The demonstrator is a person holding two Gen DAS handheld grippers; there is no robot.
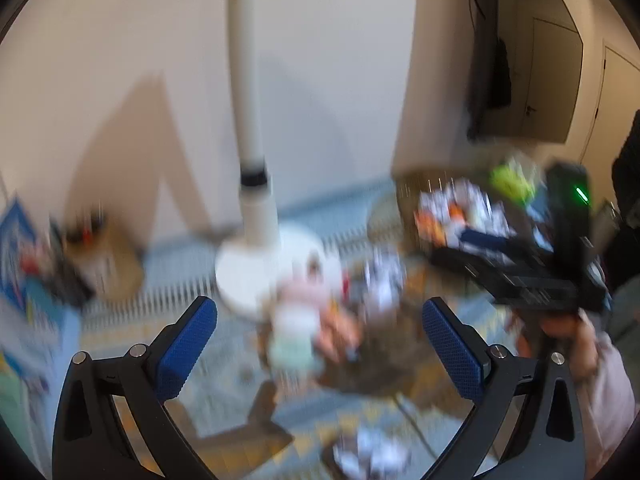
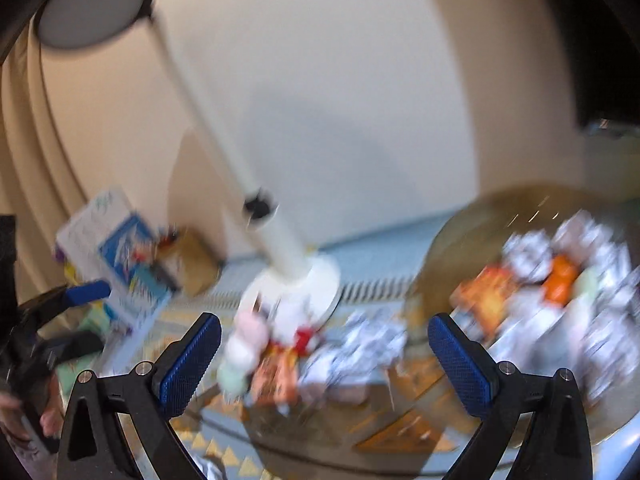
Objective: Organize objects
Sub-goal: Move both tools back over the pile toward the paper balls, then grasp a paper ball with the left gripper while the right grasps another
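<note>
Beyond both jaws, blurred clutter (image 1: 320,320), indistinct

Left claw (image 1: 320,344): two black skeletal arms with triangular cut-outs, each with two silver round screws near its blue cross-hatched pad (image 1: 186,350). Right claw (image 2: 324,360): same build, blue textured pads (image 2: 190,364), silver screws beside them. Right claw body, seen from the left camera: black housing, green indicator light. Sleeve (image 1: 608,392) below it: pale pink.
</note>
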